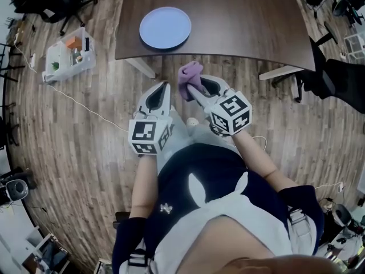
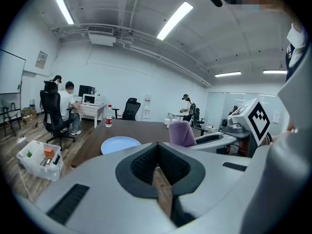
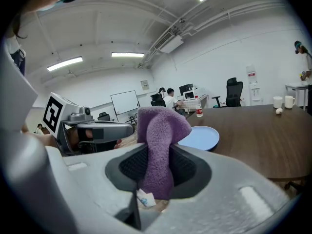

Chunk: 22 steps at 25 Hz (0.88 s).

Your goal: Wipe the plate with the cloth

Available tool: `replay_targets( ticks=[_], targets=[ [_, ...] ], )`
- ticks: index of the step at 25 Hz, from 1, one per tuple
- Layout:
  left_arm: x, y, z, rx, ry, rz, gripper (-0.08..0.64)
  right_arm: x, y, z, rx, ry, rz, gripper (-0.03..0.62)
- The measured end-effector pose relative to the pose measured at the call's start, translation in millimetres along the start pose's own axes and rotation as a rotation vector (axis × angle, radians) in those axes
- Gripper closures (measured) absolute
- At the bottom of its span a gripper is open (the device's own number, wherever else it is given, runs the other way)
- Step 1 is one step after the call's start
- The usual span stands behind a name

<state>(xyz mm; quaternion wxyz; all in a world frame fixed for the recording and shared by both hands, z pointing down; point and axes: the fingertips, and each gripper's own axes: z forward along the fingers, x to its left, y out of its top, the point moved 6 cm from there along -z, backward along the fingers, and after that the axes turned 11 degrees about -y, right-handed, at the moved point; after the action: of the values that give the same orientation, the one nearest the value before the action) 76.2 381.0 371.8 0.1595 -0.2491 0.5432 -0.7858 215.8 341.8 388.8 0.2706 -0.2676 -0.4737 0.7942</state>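
A light blue plate [image 1: 165,27] lies on the near left part of a dark brown table [image 1: 239,21]. The left gripper view shows the plate [image 2: 120,144], and so does the right gripper view [image 3: 201,137]. My right gripper [image 1: 191,90] is shut on a purple cloth [image 1: 190,76], which stands up out of the jaws [image 3: 158,140]. It hangs over the wooden floor, short of the table's near edge. My left gripper [image 1: 166,86] is beside it on the left, also short of the table. Its jaws are shut with nothing between them [image 2: 157,147].
A white bin [image 1: 69,53] with small items stands on the floor left of the table, with a cable running past it. A bottle [image 2: 108,122] and cups [image 3: 283,102] stand on the far part of the table. Office chairs [image 1: 331,76] and seated people [image 2: 66,106] are around.
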Motion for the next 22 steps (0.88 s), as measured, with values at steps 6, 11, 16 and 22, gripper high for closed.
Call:
replay_targets(
  ticks=[6,11,16,22],
  targets=[
    [46,2,11,0.007,0.019,-0.033,0.555,-9,8,39,0.032,-0.006,0.004,0.476],
    [108,9,19,0.024,0.031,-0.051,0.555,-15,23,93,0.064,-0.026,0.019,0.476],
    [164,14,34,0.040,0.016,-0.073,0.555,-19,43,147,0.079,-0.041,0.022,0.476],
    [210,24,54,0.046,-0.024,-0.086,0.555,-25,61,192,0.094,-0.066,0.025,0.476]
  ],
)
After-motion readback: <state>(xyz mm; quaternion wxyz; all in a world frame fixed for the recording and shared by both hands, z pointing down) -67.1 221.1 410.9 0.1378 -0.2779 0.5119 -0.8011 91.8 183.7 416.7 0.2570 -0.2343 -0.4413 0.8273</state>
